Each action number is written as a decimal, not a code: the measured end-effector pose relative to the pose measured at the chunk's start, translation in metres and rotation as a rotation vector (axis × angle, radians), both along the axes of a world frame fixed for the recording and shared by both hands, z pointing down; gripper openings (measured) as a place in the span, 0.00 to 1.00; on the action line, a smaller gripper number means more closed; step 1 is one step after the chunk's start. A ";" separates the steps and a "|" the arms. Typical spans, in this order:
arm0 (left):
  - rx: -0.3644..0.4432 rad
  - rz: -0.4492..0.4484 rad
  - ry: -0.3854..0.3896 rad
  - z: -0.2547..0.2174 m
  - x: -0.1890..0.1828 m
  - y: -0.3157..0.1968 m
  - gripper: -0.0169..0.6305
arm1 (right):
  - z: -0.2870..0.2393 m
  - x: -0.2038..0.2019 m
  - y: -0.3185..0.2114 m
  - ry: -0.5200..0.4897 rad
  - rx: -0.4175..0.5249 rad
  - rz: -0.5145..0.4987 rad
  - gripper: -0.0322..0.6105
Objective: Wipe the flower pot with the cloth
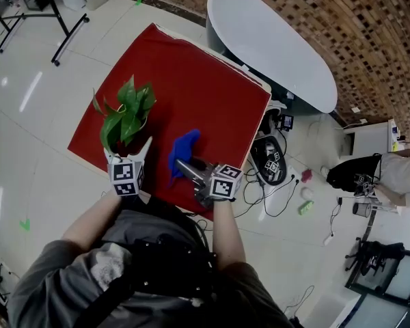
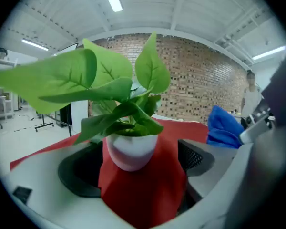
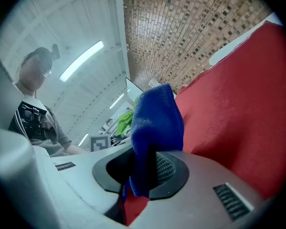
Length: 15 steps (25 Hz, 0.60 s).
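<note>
No readable words, nos. or brands anywhere. Only coded signs: b/w square patterns on the left marker cube (image 1: 125, 178) & right marker cube (image 1: 225, 181), both at near edge of the red tabletop (image 1: 191, 74). Similar b/w squares on black gear (image 1: 270, 161) on the floor just right of tabletop; patterns only, no letters. Right gripper view: one more square marker (image 3: 101, 142) left of tabletop, and below it a small dark label strip (image 3: 66, 166), print too small to read.
</note>
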<state>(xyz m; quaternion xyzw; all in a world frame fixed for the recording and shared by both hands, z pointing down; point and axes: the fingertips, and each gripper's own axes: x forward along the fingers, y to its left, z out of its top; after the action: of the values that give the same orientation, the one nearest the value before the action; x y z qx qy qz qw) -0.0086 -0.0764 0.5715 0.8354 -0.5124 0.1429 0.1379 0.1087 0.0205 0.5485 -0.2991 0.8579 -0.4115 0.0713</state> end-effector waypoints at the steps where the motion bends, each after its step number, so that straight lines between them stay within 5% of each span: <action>1: 0.004 -0.031 0.001 -0.002 -0.001 -0.006 0.79 | -0.001 0.004 0.003 -0.002 0.000 0.004 0.16; 7: 0.059 -0.142 -0.008 -0.010 -0.007 -0.034 0.79 | 0.009 0.021 0.014 0.002 -0.015 0.008 0.16; 15: 0.081 -0.117 -0.052 -0.012 0.000 -0.043 0.72 | 0.008 0.018 0.006 0.018 -0.011 -0.015 0.16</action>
<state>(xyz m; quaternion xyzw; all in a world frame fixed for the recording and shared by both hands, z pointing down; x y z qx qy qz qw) -0.0083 -0.1194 0.5594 0.8049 -0.5693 0.1352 0.0987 0.1268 0.0265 0.5563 -0.2967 0.8586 -0.4140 0.0590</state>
